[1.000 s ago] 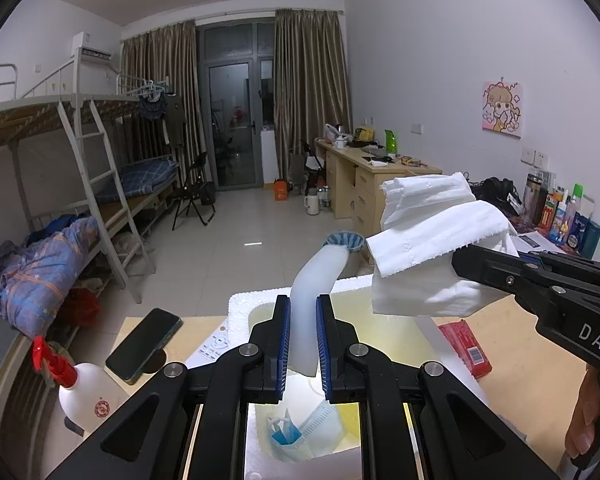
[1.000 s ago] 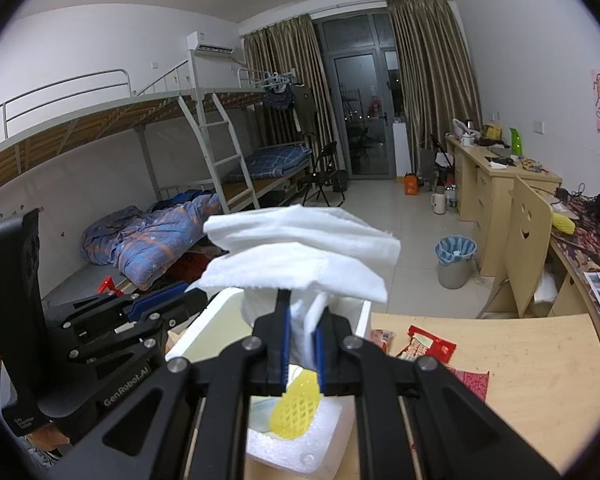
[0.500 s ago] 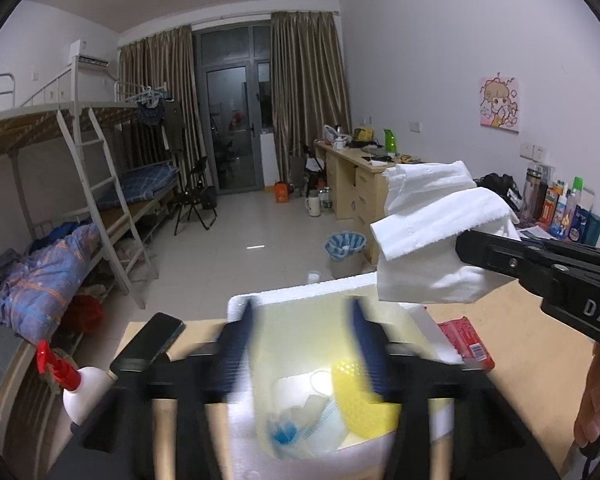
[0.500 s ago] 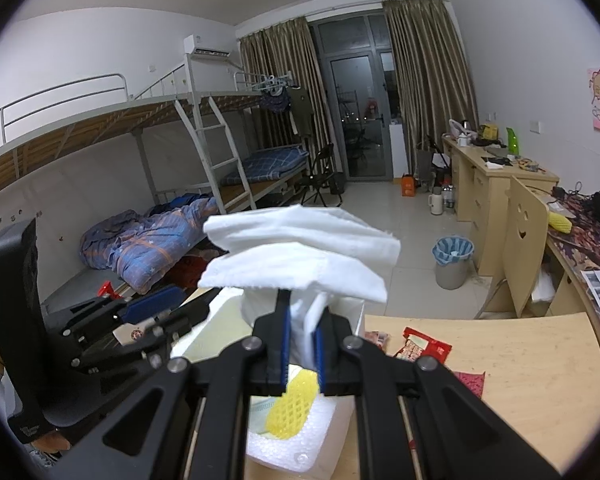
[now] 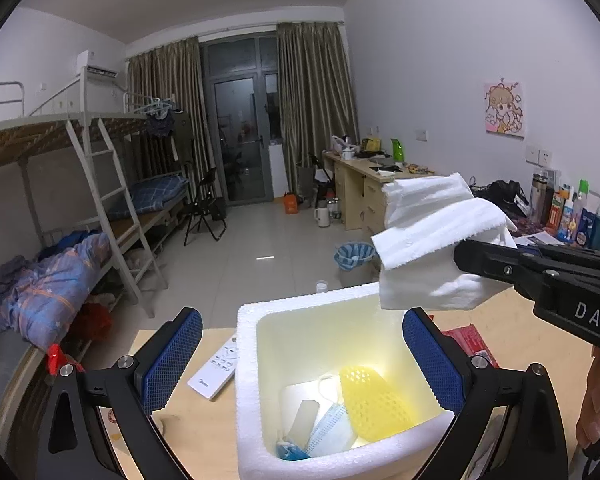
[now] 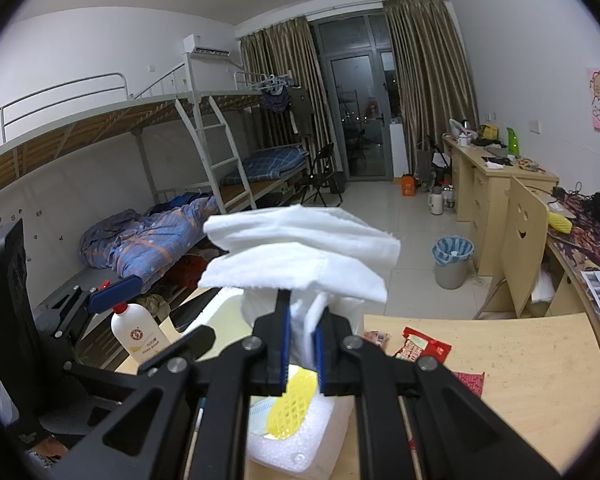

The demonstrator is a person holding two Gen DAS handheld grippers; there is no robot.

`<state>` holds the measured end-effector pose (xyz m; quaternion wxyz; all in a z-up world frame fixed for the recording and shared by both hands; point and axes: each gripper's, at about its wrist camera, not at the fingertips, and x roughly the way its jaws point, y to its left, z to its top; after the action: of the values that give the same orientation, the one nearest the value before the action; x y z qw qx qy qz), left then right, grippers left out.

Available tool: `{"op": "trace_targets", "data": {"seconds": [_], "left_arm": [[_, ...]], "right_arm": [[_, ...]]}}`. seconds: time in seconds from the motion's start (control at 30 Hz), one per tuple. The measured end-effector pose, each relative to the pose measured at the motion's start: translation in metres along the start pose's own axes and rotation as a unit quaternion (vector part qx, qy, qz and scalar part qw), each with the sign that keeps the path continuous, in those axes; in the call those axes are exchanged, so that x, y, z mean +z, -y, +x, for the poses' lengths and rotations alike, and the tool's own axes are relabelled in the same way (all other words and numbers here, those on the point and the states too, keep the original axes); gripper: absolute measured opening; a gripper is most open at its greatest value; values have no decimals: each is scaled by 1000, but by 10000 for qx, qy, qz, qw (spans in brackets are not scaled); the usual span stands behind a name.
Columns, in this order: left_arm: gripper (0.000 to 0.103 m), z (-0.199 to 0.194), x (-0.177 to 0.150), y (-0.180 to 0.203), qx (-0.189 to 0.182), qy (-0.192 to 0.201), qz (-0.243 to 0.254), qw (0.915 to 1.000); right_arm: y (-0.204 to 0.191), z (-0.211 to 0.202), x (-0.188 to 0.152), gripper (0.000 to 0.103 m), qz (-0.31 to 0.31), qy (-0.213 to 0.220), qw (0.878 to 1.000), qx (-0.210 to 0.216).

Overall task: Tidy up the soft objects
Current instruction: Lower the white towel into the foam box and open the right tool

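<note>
Left hand-held gripper (image 5: 302, 354): jaws spread wide, having just been opening, nothing between the blue pads (image 5: 171, 356). It hovers over the white foam box (image 5: 247, 364), one finger either side of the box mouth.

Right hand-held gripper (image 6: 300, 346): jaws nearly together, clamped on a wad of white tissue (image 6: 300, 252). Tissue fans out above the fingertips in folded layers & sits over the box's far right corner in the left wrist view.

Inside the box, on its floor: yellow foam net sleeve (image 5: 374, 402), a blue face mask (image 5: 332, 428), a pale flat oblong piece (image 5: 304, 420) lying on a white sheet; something small & blue at the near wall, prob. more mask, hard to tell.

The box stands on the wooden desk (image 6: 536, 364). Left of it, a white remote (image 5: 216, 372) just beside the wall. Right of it, red snack packets (image 6: 424, 348) lie near the box. A white bottle w/ red cap (image 6: 138, 334) stands at the desk's left edge.

Beyond: bunk bed (image 6: 160, 128) w/ a blue quilt on the lower bunk, a bin w/ blue liner (image 6: 452, 258) on the tiled floor, curtains flanking a glass door at the back.
</note>
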<state>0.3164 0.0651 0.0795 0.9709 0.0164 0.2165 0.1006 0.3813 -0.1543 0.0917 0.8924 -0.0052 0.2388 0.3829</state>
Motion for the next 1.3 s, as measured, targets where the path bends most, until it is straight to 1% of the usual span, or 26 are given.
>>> {"op": "trace_targets", "data": {"seconds": [0.27, 0.53, 0.63, 0.73, 0.9, 1.17, 1.2, 1.23, 1.27, 1.3], "left_arm": [[101, -6, 1, -10, 246, 35, -109, 9996], [101, -15, 8, -40, 872, 29, -510, 9949], [101, -16, 10, -50, 909, -14, -640, 9938], [101, -18, 12, -57, 1118, 46, -706, 9912], [101, -18, 12, -63, 1132, -1, -787, 9905], [101, -20, 12, -58, 1053, -10, -722, 9918], [101, -20, 12, -58, 1051, -6, -712, 9919], [101, -20, 12, -58, 1043, 4, -710, 9920], [101, -21, 12, -58, 1044, 15, -711, 9920], [101, -21, 12, -58, 1051, 21, -718, 9919]], "right_arm": [[-1, 6, -3, 13, -31, -76, 9999, 80], [-5, 18, -5, 13, -89, -215, 9995, 222], [-8, 23, -7, 13, -140, -280, 9991, 296], [-11, 27, -8, 13, -163, -341, 9987, 343], [-12, 30, -11, 13, -203, -415, 9983, 364], [-13, 29, -11, 13, -222, -446, 9979, 408], [-13, 29, -11, 16, -215, -447, 9979, 411], [-14, 30, -10, 22, -260, -472, 9978, 385], [-15, 30, -11, 41, -299, -501, 9977, 339], [-15, 31, -12, 65, -313, -531, 9978, 259]]}}
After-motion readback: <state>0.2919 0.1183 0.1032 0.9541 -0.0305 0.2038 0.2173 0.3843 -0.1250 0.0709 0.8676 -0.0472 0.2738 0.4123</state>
